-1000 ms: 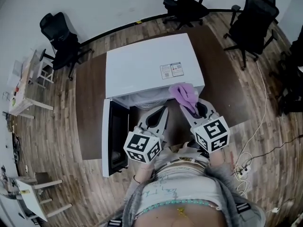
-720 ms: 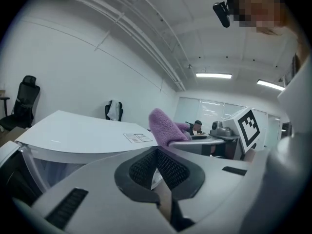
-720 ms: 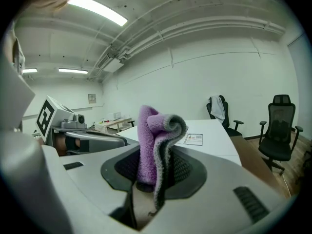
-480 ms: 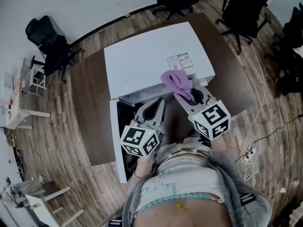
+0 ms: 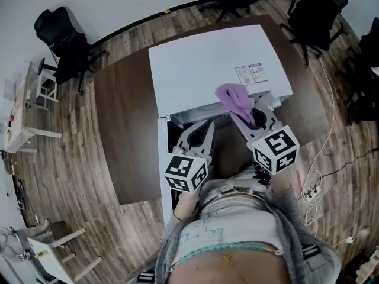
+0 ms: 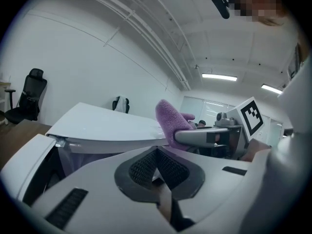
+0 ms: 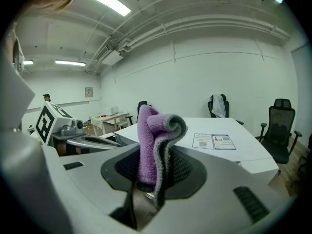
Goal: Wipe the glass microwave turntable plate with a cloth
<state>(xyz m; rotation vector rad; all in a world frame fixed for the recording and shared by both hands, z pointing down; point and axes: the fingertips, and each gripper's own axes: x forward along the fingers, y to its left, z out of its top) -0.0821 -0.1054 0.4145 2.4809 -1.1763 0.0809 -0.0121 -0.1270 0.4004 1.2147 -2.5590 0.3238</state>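
A white microwave [image 5: 207, 64] stands on a brown table [image 5: 121, 117] with its door [image 5: 164, 158] swung open to the left. The glass plate is hidden from every view. My right gripper [image 5: 247, 116] is shut on a folded purple cloth [image 5: 233, 96], which sticks up over the microwave's front edge. The right gripper view shows the cloth [image 7: 153, 145] pinched upright between the pads. My left gripper [image 5: 204, 128] hovers at the open cavity's mouth, shut and empty; in its own view the left gripper [image 6: 156, 154] has its pads together, with the cloth [image 6: 168, 118] beside it.
Black office chairs stand behind the table [image 5: 65, 37] [image 5: 317, 10]. A small white desk [image 5: 23, 120] is at the left. Cables and a power strip [image 5: 311, 191] lie on the wooden floor at the right. A label [image 5: 256, 74] is stuck on the microwave's top.
Both grippers have shifted left along the microwave's front, toward the door side. The cloth stays clamped in the right gripper, and the left stays shut.
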